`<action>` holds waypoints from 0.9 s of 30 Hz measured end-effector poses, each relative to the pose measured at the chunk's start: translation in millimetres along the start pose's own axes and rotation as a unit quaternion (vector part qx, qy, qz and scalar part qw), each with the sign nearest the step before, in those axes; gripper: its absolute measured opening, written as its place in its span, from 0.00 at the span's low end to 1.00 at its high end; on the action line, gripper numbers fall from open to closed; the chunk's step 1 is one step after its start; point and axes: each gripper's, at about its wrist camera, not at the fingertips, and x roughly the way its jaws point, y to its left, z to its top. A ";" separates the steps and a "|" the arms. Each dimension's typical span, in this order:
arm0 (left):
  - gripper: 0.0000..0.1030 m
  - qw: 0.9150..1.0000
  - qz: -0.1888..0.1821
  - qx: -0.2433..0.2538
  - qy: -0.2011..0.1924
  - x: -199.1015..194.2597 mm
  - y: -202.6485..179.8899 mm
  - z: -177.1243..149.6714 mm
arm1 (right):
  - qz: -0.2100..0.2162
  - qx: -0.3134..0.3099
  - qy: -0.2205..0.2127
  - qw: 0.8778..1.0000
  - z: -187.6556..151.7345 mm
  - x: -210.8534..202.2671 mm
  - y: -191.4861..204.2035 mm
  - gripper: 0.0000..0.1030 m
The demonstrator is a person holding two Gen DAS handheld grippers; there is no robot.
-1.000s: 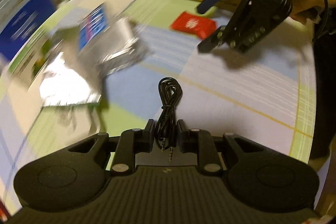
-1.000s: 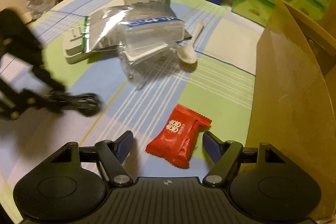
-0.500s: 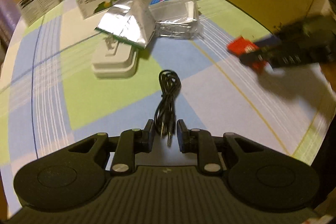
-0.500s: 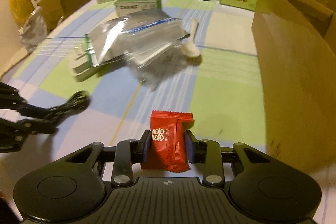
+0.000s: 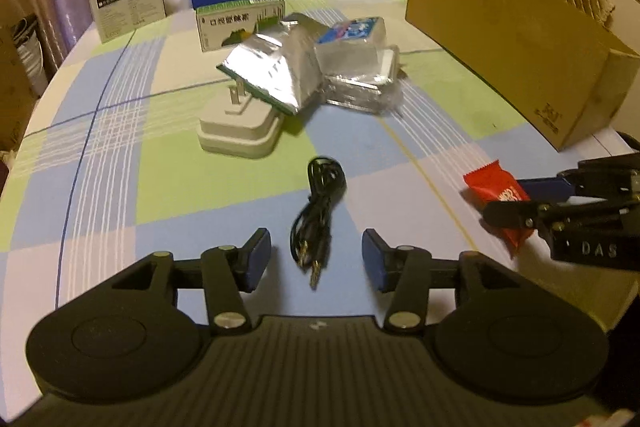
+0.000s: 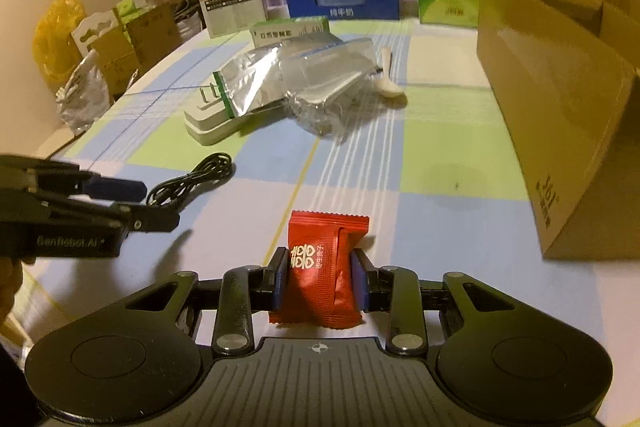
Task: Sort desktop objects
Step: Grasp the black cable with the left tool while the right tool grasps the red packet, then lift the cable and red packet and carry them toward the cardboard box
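The right gripper (image 6: 319, 281) clamps a red candy packet (image 6: 322, 269), its long axis pointing forward along the fingers. The left gripper (image 5: 316, 259) stands wide, a coiled black audio cable (image 5: 318, 211) lying lengthwise between its fingers, plugs nearest. The cardboard box (image 6: 560, 115) stands right; its inside is hidden.

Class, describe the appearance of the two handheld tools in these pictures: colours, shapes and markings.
Both tools, left and right, are matte black, with a ribbed centre plate, two round discs, silver screws and blue pads on the fingers. White side lettering shows: "DAS" on the right one, "GenRobot.AI" on the left.
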 end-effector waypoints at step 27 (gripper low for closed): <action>0.15 1.000 -0.004 0.022 -0.017 19.9 -11.5 5.0 | -0.042 -0.046 -0.015 0.998 -6.1 9.8 10.2 0.46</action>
